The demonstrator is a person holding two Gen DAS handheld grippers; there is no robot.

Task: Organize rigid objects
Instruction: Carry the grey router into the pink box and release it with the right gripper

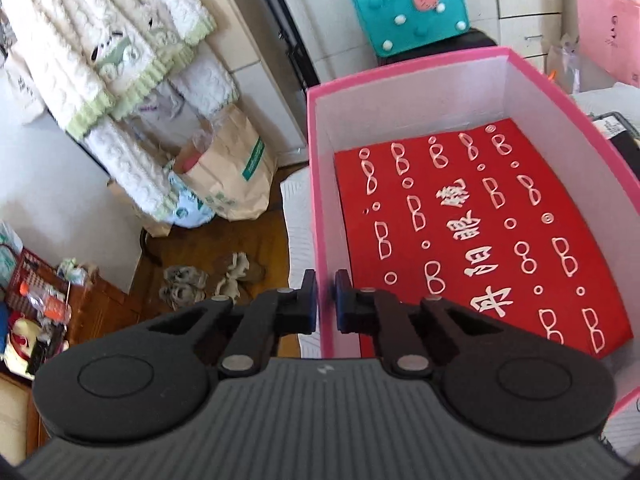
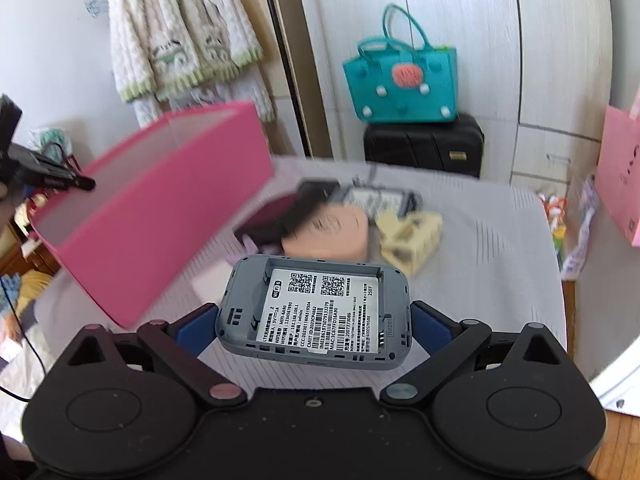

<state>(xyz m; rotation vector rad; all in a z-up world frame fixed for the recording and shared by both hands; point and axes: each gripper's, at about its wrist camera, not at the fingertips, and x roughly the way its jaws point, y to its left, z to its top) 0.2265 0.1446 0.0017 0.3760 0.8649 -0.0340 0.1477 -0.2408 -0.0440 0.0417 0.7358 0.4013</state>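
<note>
The right gripper is clamped on a grey WiFi router with its back cover off, held above the table; its label reads "WiFi 6" and "Reset". Beyond it lie a peach case and a cream clip. The left gripper pinches the pink box wall, left of the router; a red sheet printed with glasses lines it.

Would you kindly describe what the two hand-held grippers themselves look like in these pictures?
Both look alike. The left gripper has a black body with a ribbed grey top plate, two round black discs at the sides, and black link bars with silver pivot pins leading to dark blue pads. The right gripper has the same black discs and bars, wider blue pads and a small screw at centre. No sleeves or hands show.
</note>
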